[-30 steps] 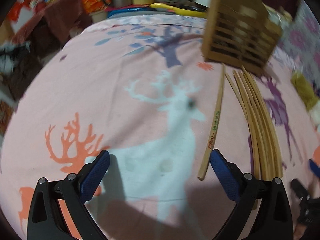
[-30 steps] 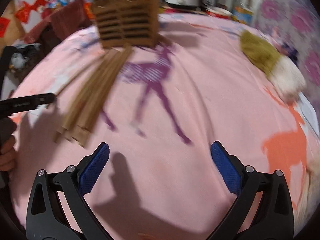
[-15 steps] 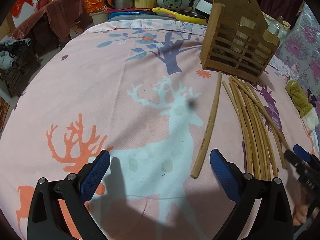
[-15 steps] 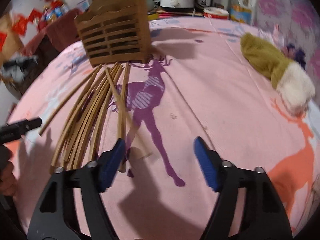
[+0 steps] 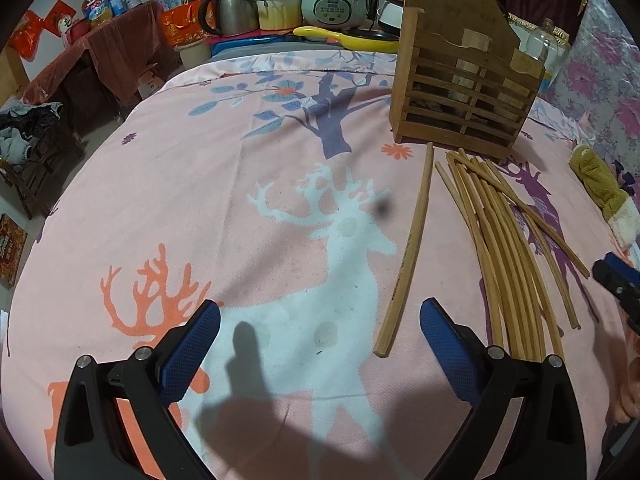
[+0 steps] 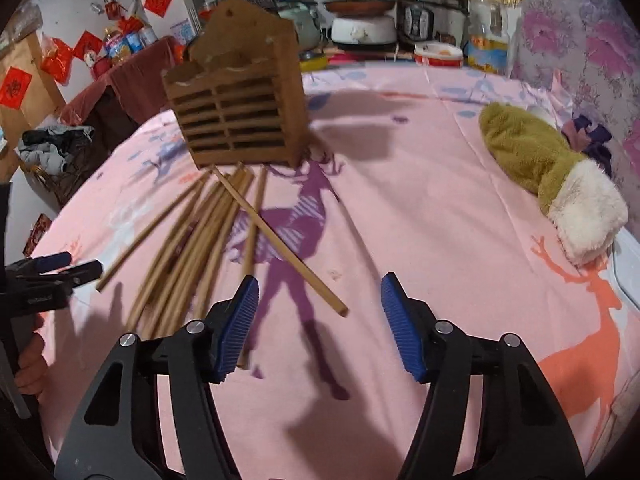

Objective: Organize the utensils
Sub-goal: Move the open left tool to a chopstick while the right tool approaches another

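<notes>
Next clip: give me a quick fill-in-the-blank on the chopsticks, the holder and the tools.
1. The chopsticks lie on a cloth printed with ____.
2. The wooden holder stands ____ on the cloth.
3. The glove is green with a ____ cuff.
4. The closing right tool has ____ chopstick's tip between its pads.

Missing: deer; upright; white; one

Left tool (image 5: 320, 344) wide, pitched downward; right tool (image 6: 318, 320) closing, nothing pressed between its pads.
</notes>
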A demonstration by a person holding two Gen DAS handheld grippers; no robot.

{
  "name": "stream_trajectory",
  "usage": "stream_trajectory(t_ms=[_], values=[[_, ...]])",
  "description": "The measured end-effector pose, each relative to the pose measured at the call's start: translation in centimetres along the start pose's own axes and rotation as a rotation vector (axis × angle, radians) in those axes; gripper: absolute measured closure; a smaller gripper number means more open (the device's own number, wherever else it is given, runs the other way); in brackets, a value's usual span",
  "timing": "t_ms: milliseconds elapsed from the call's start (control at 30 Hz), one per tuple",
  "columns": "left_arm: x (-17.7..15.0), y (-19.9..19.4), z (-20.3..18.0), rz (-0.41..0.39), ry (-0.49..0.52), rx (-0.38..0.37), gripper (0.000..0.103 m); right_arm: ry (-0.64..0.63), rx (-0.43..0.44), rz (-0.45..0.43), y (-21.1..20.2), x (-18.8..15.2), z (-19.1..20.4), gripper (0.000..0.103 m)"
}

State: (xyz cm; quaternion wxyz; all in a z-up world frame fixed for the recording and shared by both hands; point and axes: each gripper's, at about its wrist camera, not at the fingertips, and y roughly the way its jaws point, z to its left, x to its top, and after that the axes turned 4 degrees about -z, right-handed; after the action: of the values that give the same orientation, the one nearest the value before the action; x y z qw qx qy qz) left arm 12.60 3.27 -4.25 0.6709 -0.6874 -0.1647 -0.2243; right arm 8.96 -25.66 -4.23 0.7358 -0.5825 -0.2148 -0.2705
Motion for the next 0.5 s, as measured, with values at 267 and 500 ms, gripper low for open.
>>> stream_trajectory(t_ms=[267,500], values=[[-0.1,0.4,-0.7,0.03,0.024,-0.077,0.012,-0.056,-0.077,0.06,1.7,-1.0,0.4,0.071],[-1.0,0.8,-3.0,0.029,0.134,-0.057,0.043,-0.043,-0.031,-0.006,-0.4,-0.6,0.4,0.075]])
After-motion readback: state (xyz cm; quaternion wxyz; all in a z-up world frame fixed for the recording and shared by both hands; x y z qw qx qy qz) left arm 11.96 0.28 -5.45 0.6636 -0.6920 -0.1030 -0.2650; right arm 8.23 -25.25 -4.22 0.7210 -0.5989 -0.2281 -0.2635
